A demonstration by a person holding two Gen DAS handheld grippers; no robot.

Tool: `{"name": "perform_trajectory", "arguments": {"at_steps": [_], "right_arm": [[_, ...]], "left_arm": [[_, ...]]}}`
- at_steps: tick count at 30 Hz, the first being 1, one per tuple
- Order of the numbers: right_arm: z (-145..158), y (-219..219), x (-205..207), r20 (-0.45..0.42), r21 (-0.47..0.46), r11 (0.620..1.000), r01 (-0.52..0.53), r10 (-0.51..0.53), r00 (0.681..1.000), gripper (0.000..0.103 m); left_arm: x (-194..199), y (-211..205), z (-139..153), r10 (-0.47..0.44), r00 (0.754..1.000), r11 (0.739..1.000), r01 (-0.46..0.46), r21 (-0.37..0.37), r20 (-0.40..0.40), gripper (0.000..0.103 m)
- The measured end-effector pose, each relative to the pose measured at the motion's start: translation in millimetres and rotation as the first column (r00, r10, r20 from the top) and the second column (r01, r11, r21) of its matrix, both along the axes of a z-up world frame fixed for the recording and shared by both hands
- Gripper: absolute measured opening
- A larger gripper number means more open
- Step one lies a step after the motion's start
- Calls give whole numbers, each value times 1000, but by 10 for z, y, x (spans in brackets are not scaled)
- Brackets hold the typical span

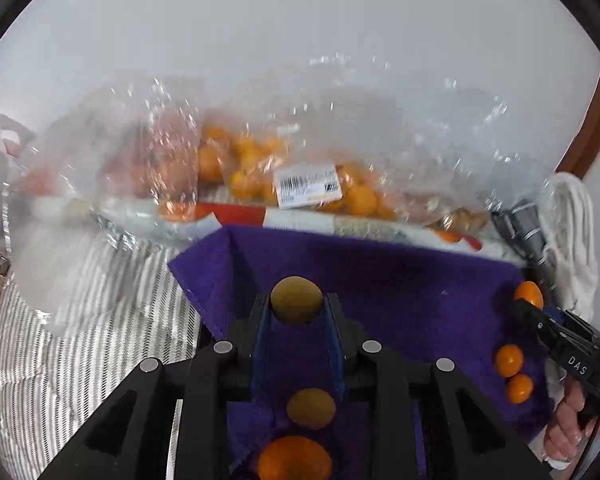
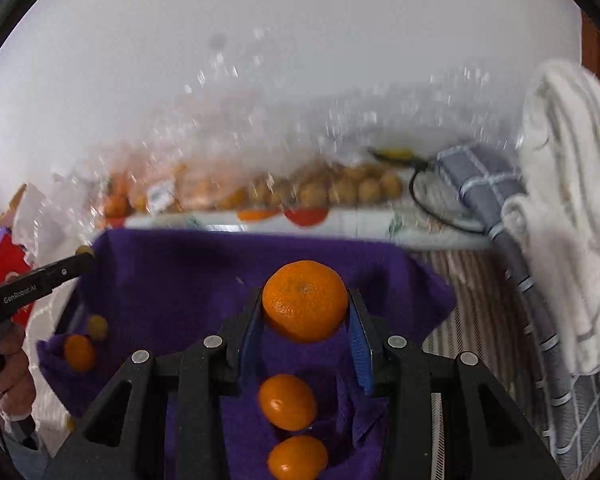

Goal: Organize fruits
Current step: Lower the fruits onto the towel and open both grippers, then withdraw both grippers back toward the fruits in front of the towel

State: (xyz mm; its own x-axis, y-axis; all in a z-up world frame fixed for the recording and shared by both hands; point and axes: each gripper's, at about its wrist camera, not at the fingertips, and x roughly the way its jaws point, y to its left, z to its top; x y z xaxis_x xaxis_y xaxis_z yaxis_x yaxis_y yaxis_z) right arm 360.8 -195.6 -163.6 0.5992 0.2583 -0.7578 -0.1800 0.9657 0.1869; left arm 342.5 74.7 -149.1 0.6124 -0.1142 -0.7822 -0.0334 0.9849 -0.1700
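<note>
One fruit (image 1: 296, 300) between each tongs' tips.

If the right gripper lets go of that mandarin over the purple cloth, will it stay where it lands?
Probably mostly. The mandarin in the right gripper is round, so it could roll, but the purple cloth looks soft and rumpled. Two mandarins already sit still there.
</note>
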Motion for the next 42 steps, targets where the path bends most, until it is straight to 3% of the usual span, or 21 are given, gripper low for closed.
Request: {"name": "perform_trajectory", "arguments": {"at_steps": [6,10,15,17,20,23,27,32,37,42], "right_arm": [[-118,-43,73,-66,11,1000,3,-2,998,40],[-216,-3,111,-113,-26,1000,2,-5,994,40],[-233,-21,121,-137,0,1000,-3,3,991,41],[-204,-52,93,-126,12,1000,5,-3,992,51],[-60,-60,-37,-92,13,1000,10,-9,996,52],[193,-20,-234,-13,-3,1000,8,-8,1000,60],[533,30,-644,105,-17,1000,13,-11,994,63],[697,163,-1136,172,-80,997,1,12,985,63],[585,376,-1568,200,-140,990,-22,50,978,62],[330,605,-1767,87,-49,991,-125,128,988,55]], "left_arm": [[78,-23,-203,-31,997,999,30,-11,-70,25],[98,-54,-241,-24,996,1000,26,15,-84,25],[119,-39,-293,-10,994,1000,12,19,-107,25],[113,-55,-297,5,994,999,-1,43,-108,25],[96,-96,-255,14,994,996,-4,92,-111,25],[26,-96,-109,13,997,998,-8,63,-80,25],[-177,-39,228,27,999,1000,-27,15,23,37],[-672,38,510,33,993,999,-33,1,116,37],[-1175,252,344,25,998,999,-26,21,64,37],[-1593,447,71,26,999,999,-27,39,30,37]]}}
